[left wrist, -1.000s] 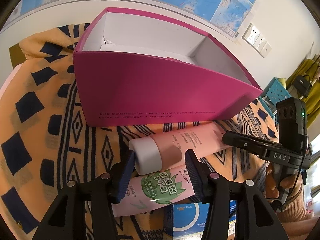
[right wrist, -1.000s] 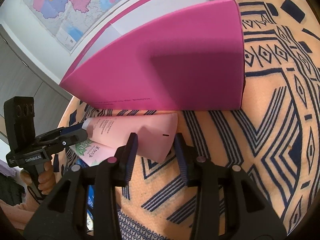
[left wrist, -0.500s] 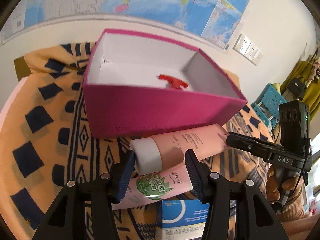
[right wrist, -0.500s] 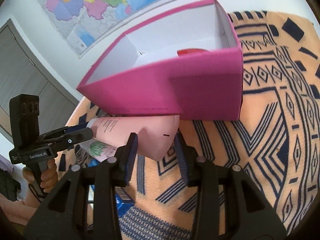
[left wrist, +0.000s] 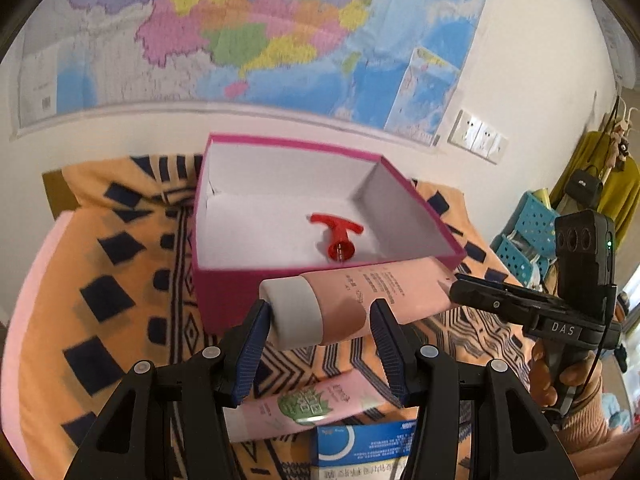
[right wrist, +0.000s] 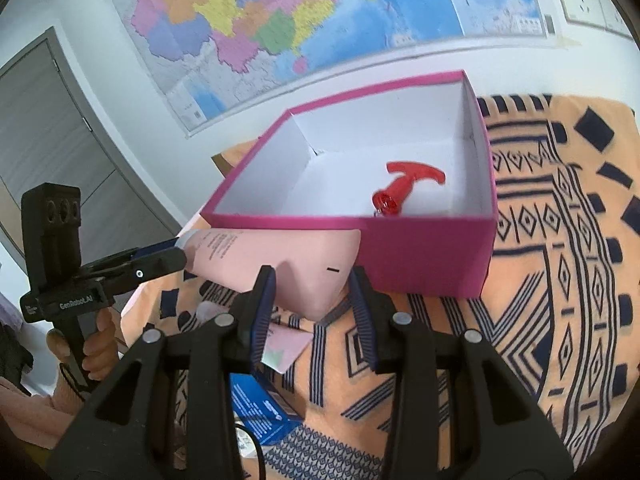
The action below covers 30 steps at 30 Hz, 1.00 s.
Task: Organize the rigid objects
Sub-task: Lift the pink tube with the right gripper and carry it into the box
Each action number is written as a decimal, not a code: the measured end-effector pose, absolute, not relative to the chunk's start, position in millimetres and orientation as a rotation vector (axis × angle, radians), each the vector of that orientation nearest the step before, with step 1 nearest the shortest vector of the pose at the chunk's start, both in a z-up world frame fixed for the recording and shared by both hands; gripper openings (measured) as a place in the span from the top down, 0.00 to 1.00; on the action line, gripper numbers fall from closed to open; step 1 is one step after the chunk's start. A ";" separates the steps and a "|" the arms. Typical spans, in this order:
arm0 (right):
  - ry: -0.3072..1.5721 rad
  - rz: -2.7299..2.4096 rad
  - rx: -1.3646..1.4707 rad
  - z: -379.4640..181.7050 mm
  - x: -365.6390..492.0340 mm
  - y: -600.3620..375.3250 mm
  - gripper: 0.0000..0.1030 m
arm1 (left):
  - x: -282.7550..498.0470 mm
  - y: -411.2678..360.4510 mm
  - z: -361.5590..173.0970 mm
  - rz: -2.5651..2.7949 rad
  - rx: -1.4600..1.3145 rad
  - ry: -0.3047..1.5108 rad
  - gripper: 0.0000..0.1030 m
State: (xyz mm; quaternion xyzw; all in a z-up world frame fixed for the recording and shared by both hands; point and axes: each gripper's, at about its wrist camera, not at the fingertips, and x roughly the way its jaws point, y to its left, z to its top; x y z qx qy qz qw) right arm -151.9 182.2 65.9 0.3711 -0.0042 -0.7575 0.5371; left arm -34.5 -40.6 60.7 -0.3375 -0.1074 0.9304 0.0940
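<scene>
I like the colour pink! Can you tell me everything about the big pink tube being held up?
The pink tube is soft-looking plastic with a white cap at one end, a flat crimped tail at the other and small dark print along its side. It lies almost level in the air, just in front of the magenta box, above the patterned cloth. The left gripper clamps its cap end and the right gripper clamps its tail; nothing else touches it.

Pink tube held level before open magenta box; red tool inside.
</scene>
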 end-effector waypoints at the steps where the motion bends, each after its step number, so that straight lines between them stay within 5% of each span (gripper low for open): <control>1: -0.008 -1.804 0.874 69.2 -152.5 180.5 0.60 | -35.3 -41.0 63.3 2.767 -0.993 -0.314 0.50; 30: 0.052 -1.815 0.900 71.1 -193.8 120.3 0.60 | -102.4 -59.4 64.6 2.861 -1.073 -0.207 0.48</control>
